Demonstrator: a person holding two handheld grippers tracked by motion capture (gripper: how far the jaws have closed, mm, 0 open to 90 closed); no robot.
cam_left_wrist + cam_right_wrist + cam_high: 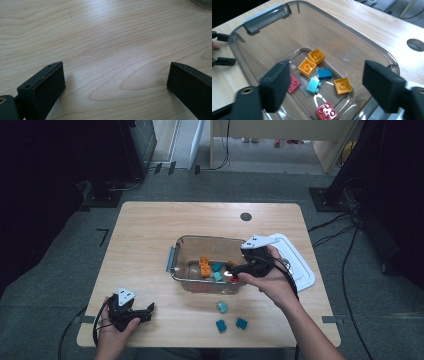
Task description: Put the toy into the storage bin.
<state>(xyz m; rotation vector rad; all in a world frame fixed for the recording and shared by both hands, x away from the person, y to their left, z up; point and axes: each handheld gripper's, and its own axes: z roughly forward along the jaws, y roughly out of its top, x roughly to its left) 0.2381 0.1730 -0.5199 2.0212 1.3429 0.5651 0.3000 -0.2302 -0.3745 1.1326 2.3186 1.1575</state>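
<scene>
Hovering over the clear container [210, 265], the right claw [332, 87] has its jaws spread apart with nothing between them. Directly below it on the container floor lie several bricks: three orange bricks [308, 67], a dark teal brick [324, 73], a light teal brick [313, 85] and red bricks [326, 111]. So a good share of the sorting looks done. Three teal bricks [221, 325] remain on the worktop [150, 235], on the person's side of the right claw, outside the container. The left claw [115, 82] rests wide open and empty over bare wood, well apart from them. A white lid [300, 265] lies just beyond the right claw.
</scene>
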